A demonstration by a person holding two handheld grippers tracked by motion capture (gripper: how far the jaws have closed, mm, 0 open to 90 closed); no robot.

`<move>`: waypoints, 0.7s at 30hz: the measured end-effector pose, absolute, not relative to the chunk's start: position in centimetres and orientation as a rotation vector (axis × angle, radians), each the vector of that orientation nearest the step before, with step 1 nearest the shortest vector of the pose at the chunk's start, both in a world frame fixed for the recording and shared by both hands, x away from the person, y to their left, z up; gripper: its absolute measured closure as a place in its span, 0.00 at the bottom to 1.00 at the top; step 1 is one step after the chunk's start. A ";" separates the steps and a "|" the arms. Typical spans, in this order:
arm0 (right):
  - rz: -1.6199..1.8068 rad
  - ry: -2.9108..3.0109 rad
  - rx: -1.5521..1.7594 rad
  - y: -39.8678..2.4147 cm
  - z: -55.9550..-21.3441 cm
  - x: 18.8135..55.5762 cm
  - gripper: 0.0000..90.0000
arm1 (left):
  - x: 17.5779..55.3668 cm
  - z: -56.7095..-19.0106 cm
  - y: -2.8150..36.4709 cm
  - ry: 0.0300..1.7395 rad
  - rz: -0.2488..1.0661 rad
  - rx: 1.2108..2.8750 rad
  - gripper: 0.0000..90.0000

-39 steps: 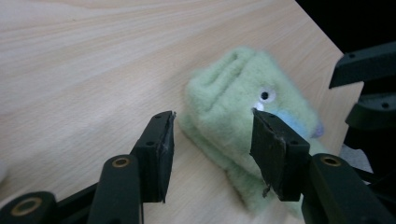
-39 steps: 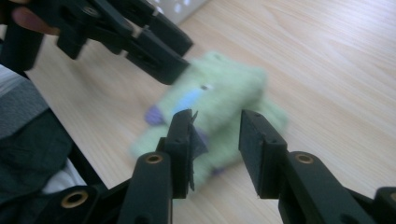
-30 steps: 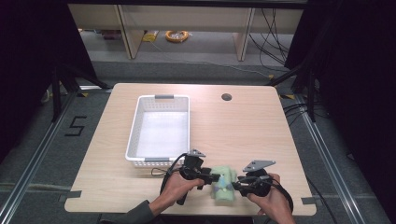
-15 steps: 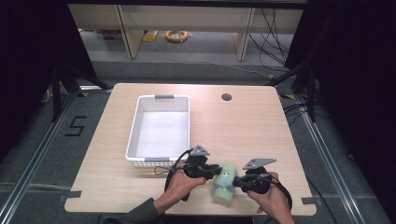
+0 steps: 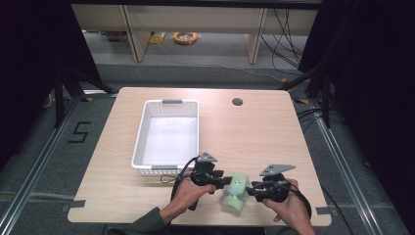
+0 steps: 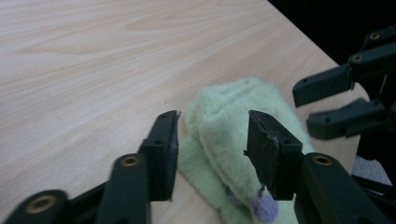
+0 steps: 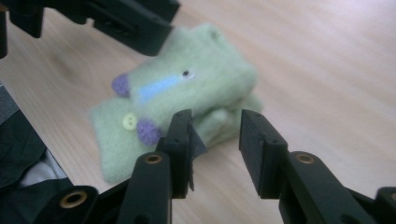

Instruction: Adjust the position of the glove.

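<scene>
Basket (image 5: 168,136) sits left of the table's (image 5: 254,132) centre, a hole (image 5: 237,102) at its two o'clock. Near the front edge, the folded cloth (image 5: 235,191) lies between left gripper (image 5: 226,181) at nine o'clock and right gripper (image 5: 251,191) at three.

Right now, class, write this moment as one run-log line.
left gripper: open, astride fuzzy green toy | right gripper: open, beside toy | white plastic basket: empty | wooden table
</scene>
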State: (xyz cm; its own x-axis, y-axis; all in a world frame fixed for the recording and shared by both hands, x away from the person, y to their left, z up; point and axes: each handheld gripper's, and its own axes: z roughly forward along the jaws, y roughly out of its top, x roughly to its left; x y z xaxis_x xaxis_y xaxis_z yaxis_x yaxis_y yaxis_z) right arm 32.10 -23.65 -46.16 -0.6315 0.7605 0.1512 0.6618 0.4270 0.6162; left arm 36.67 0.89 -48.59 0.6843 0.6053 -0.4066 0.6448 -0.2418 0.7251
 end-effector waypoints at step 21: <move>0.904 2.761 1.104 -21.5 -46.6 39.1 0.48 | 31.5 -50.1 0.6 0.999 -0.112 1.959 0.35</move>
